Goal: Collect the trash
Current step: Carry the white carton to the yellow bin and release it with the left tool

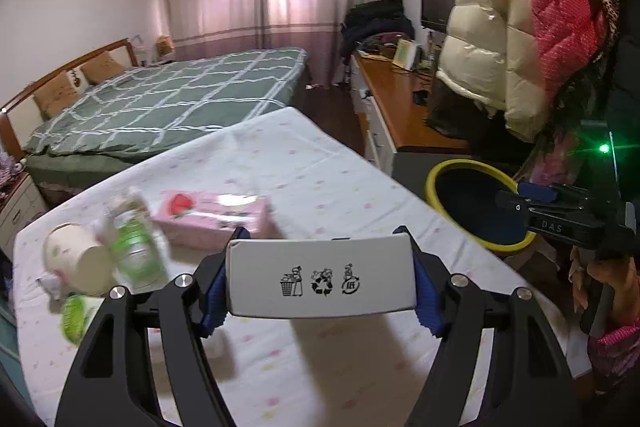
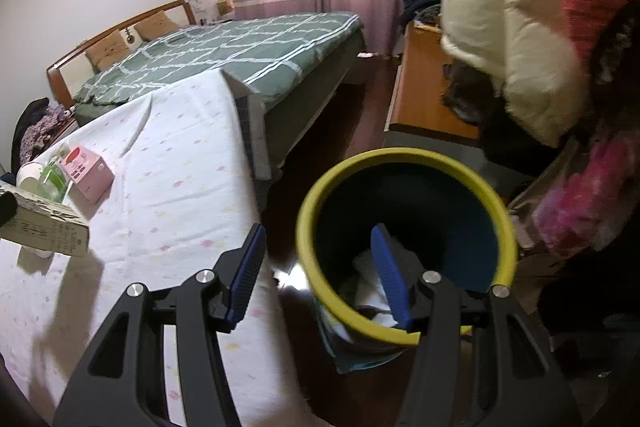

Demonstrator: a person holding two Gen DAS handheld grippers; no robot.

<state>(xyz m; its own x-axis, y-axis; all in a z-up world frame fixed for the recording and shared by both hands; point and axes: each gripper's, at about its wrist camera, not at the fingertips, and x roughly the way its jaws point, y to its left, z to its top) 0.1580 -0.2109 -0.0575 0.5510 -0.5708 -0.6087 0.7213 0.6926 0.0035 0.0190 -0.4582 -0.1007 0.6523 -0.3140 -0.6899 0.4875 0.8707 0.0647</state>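
I have a small white carton (image 1: 320,279) clamped in my left claw (image 1: 320,283), the blue pads pressing on both short ends so that its printed recycling symbols face the camera. Gripping it across the ends keeps it level and leaves the long side free, which I judge will let it drop cleanly once I let go. It hangs above the near part of the desk (image 1: 320,163), clear of the cloth.

The bin (image 2: 404,239), dark with a yellow rim, stands on the floor just beside the right edge of the desk. From the right wrist view I can see some pale trash already lying in its bottom. My right claw (image 2: 320,273) is half open and carries nothing; one finger is over the desk edge and the other reaches across the bin's rim. It seems to be there to steady the bin or simply waiting out of the carton's way; I cannot tell which.

More trash is left on the far left of the desk: a paper cup (image 1: 78,259) on its side, a green-labelled bottle (image 1: 134,243) touching it, and a pink tissue box (image 1: 218,217) just beyond them. The box may not be trash at all.

I reckon the next step is carrying the carton right, over the rim.
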